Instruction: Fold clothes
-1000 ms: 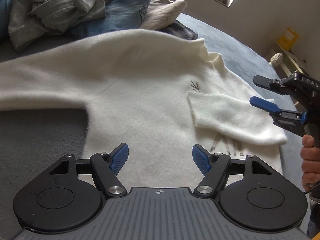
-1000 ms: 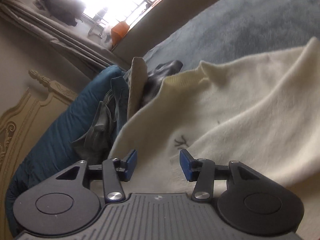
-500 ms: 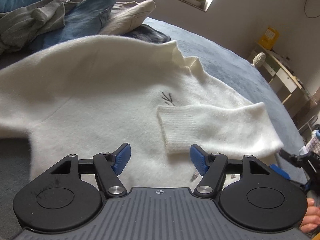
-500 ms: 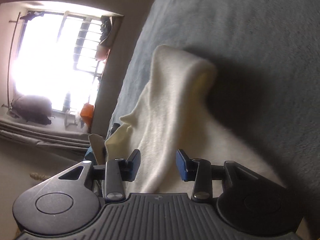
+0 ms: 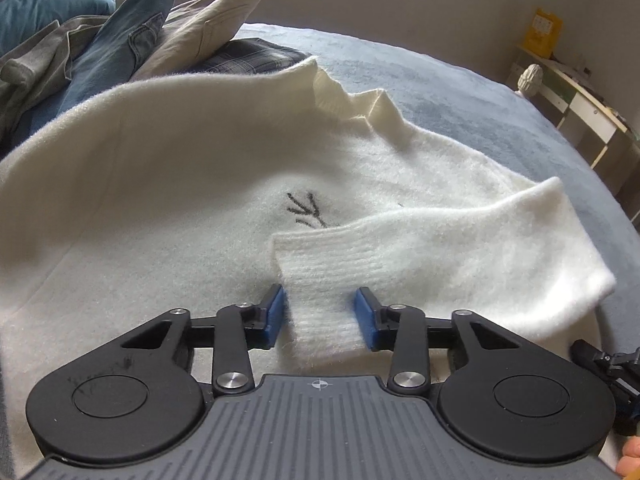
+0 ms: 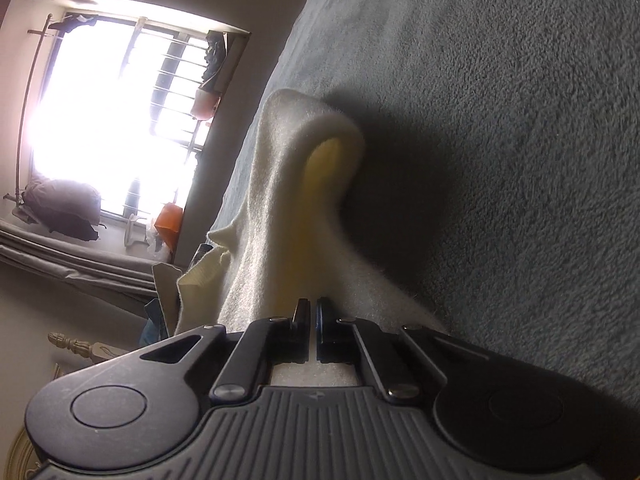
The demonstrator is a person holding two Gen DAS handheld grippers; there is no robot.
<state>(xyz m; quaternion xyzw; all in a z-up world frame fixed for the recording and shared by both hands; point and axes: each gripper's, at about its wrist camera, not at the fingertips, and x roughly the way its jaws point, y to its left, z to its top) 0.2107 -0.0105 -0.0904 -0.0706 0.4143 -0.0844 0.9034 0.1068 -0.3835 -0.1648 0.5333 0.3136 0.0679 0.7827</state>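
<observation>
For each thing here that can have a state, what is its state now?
White sweater: spread on the bed, one sleeve folded across its front.
Sleeve cuff: between the left gripper's pads.
Left gripper: jaws closing around the cuff.
Right gripper: shut at the sweater's edge.
Pile of clothes: unfolded, behind the sweater.

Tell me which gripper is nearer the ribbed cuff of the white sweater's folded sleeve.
Left. The left gripper straddles the cuff, jaws closing; the right gripper is shut at the sweater's edge, off to the side.
</observation>
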